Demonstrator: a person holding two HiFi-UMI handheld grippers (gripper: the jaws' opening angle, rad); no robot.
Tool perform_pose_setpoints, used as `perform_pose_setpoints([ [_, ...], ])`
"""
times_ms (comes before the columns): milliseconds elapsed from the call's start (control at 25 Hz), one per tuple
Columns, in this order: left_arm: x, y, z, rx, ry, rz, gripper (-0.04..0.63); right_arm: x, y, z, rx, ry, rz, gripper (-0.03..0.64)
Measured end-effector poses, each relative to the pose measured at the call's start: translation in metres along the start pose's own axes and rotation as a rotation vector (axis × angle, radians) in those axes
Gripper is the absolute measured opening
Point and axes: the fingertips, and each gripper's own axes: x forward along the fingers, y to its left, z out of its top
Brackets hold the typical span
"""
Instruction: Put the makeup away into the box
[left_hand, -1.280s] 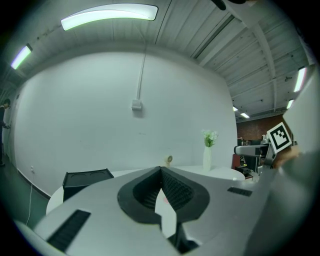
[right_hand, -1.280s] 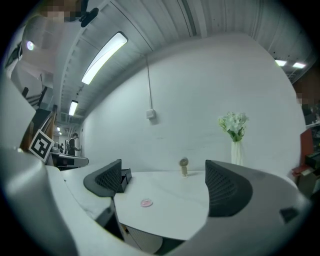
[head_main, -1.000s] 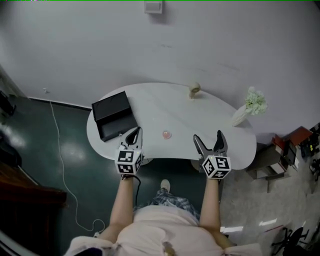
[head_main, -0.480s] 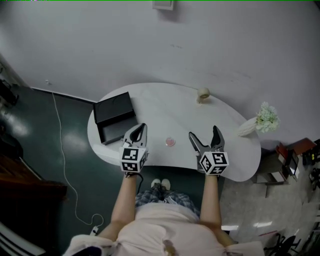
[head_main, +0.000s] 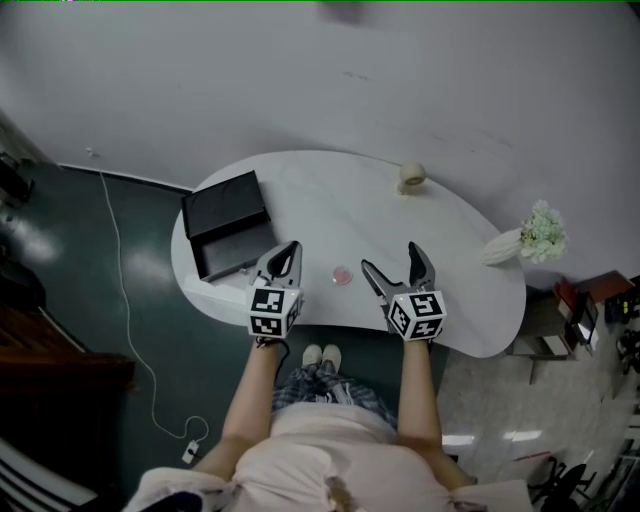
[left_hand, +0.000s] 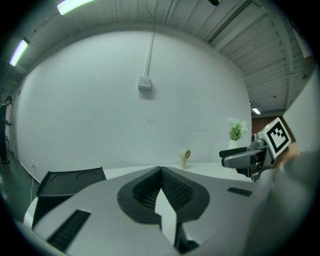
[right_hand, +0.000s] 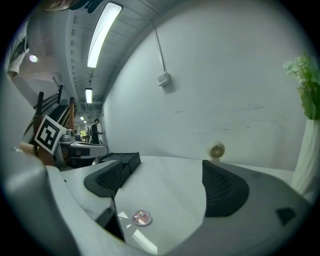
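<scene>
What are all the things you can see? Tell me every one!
table: one, white, by the wall
box: one, black, open, table's left end
makeup: one, pink, round, on the table between the grippers
round thing: one, beige, table's far edge
vase of flowers: one, white, table's right end
cable: one, white, floor at left
left gripper: one, grey, jaws shut, empty, near the box
right gripper: one, grey, jaws open, empty, right of the makeup
shoes: two, white, below the table's near edge

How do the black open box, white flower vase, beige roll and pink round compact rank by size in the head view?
1. Black open box
2. White flower vase
3. Beige roll and pink round compact: nearly alike, unranked.
</scene>
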Motion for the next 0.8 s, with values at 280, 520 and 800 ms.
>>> perform_pose_setpoints([
  [280,0.015,-0.011,-0.035,-0.023,0.07,-0.02,0.025,0.034,0.031,-0.05,-0.04,0.163,0.103,0.508],
  [520,0.022,-0.012,-0.063,-0.051,0.12,-0.015,0.025,0.055,0.053,-0.101,-0.088,0.325,0.173,0.486],
  [800,0.016,-0.007,-0.083,-0.076,0.149,-0.014,0.025,0.07,0.071,-0.149,-0.151,0.483,0.206,0.448],
])
